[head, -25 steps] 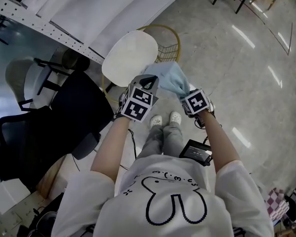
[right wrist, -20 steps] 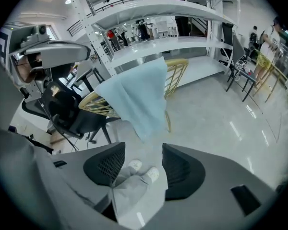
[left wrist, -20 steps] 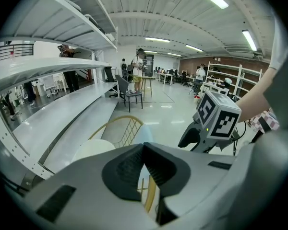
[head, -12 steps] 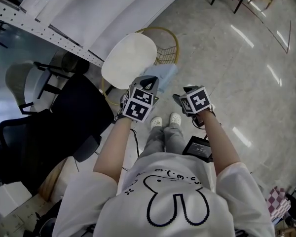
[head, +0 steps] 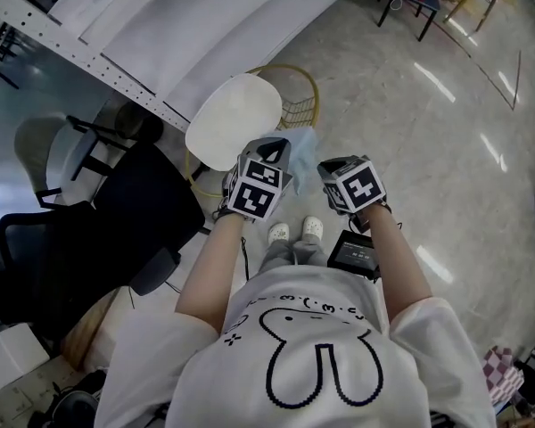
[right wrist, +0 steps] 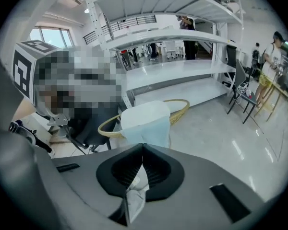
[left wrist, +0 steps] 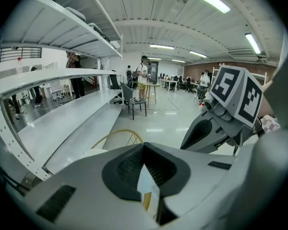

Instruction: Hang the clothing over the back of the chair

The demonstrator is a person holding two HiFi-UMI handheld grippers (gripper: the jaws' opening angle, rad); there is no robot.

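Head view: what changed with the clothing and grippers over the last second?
The right gripper let go of the clothing and opened, so the bunched cloth dropped to hang from the left gripper. The right gripper's jaws have just been closing again and now pinch a fold of the cloth. The left gripper kept its grip throughout. The white chair stayed where it was.

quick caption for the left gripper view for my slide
Left gripper shut on a fold of light blue clothing, yellow wire basket and long white shelving ahead.
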